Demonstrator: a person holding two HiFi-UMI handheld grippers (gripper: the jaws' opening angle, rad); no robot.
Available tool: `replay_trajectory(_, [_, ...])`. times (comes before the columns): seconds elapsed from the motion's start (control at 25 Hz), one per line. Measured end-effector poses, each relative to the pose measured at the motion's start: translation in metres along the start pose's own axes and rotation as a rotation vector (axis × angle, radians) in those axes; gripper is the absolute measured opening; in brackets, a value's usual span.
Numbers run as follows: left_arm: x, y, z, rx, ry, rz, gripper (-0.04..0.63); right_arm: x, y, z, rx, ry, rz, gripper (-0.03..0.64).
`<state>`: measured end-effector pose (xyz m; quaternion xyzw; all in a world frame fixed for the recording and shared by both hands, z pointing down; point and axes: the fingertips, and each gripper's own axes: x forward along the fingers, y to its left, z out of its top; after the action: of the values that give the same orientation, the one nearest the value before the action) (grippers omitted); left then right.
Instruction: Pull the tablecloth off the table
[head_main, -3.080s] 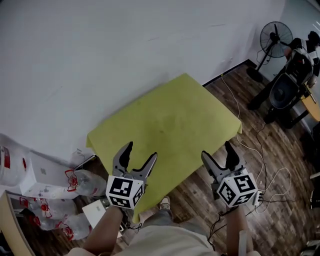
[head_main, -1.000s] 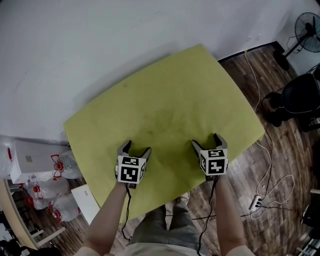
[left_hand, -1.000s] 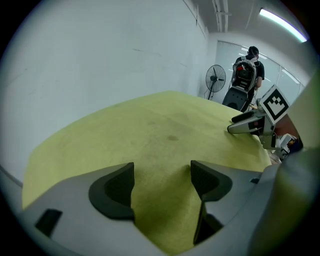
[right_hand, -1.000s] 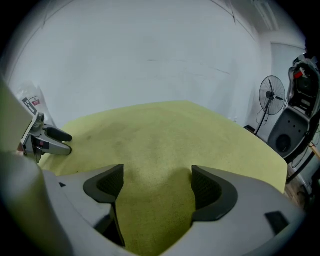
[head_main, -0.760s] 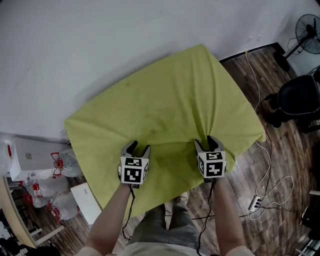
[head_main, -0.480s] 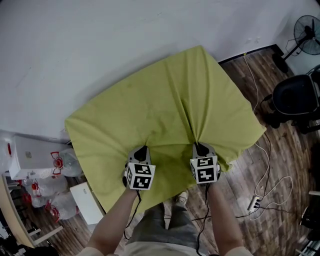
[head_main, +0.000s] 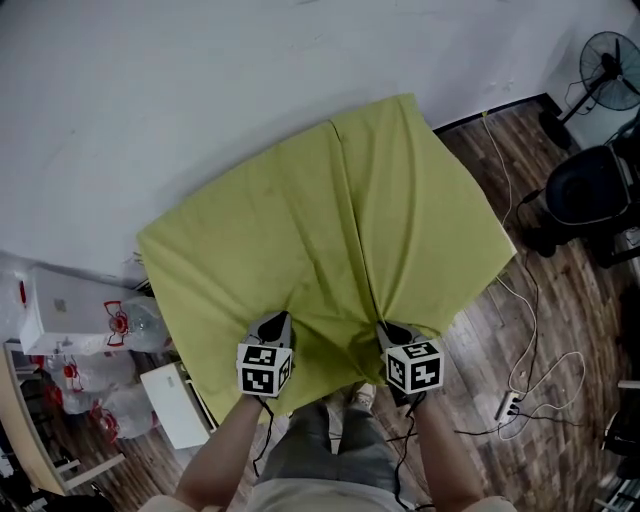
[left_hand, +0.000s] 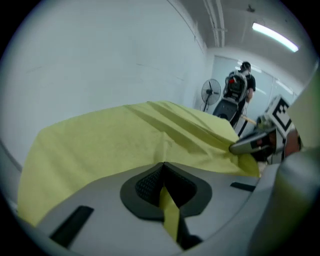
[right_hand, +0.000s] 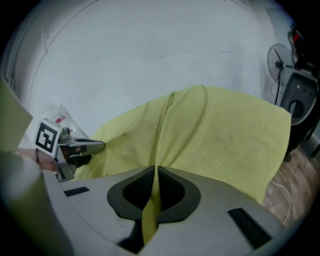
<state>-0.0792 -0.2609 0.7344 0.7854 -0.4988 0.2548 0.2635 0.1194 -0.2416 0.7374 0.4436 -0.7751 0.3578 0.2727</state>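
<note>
A yellow-green tablecloth (head_main: 300, 230) covers the table by the white wall, with long folds running from its far edge to my two grippers. My left gripper (head_main: 277, 322) has just closed and is shut on a pinch of the tablecloth (left_hand: 125, 145) near the front edge; a strip of cloth shows between its pads (left_hand: 150, 182). My right gripper (head_main: 385, 330) has just closed too and is shut on the tablecloth (right_hand: 220, 140), cloth squeezed between its pads (right_hand: 172, 192). Each gripper sees the other: the right gripper (left_hand: 250, 145), the left gripper (right_hand: 85, 147).
A white box (head_main: 175, 405) and plastic water bottles (head_main: 120, 325) lie on the wooden floor at the left. Cables and a power strip (head_main: 510, 403) trail at the right. A standing fan (head_main: 608, 85) and a black machine (head_main: 590, 190) are at the far right.
Both grippers went from open above the cloth to shut on it and drew back toward the near table edge. The cloth has bunched into folds and slid toward me.
</note>
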Motion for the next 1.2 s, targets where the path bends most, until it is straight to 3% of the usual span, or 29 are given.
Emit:
replay_trajectory(0.08, [-0.017,-0.003,0.0,-0.162,-0.055,-0.034,0.02,-0.016,0.011,-0.01,0.075,-0.034,0.046,0.035])
replay_trajectory(0.16, [-0.035,-0.003,0.001,-0.236,-0.098,-0.065,0.019,-0.033,0.02,-0.015,0.105,-0.076,0.065,0.035])
replay_trajectory(0.4, [-0.081,-0.004,0.036,-0.1,-0.201,-0.1,0.019,-0.084,0.045,0.022,0.067,-0.235,0.103,0.035])
replay_trajectory(0.72, [-0.126,-0.012,0.097,-0.093,-0.326,-0.085,0.018,-0.151,0.072,0.097,-0.07,-0.415,0.099,0.034])
replay_trajectory(0.96, [-0.177,-0.033,0.175,-0.033,-0.501,-0.117,0.018,-0.218,0.081,0.149,-0.087,-0.594,0.097,0.034])
replay_trajectory(1.2, [-0.23,-0.062,0.265,0.117,-0.658,-0.092,0.018,-0.292,0.094,0.201,-0.154,-0.729,0.049,0.034])
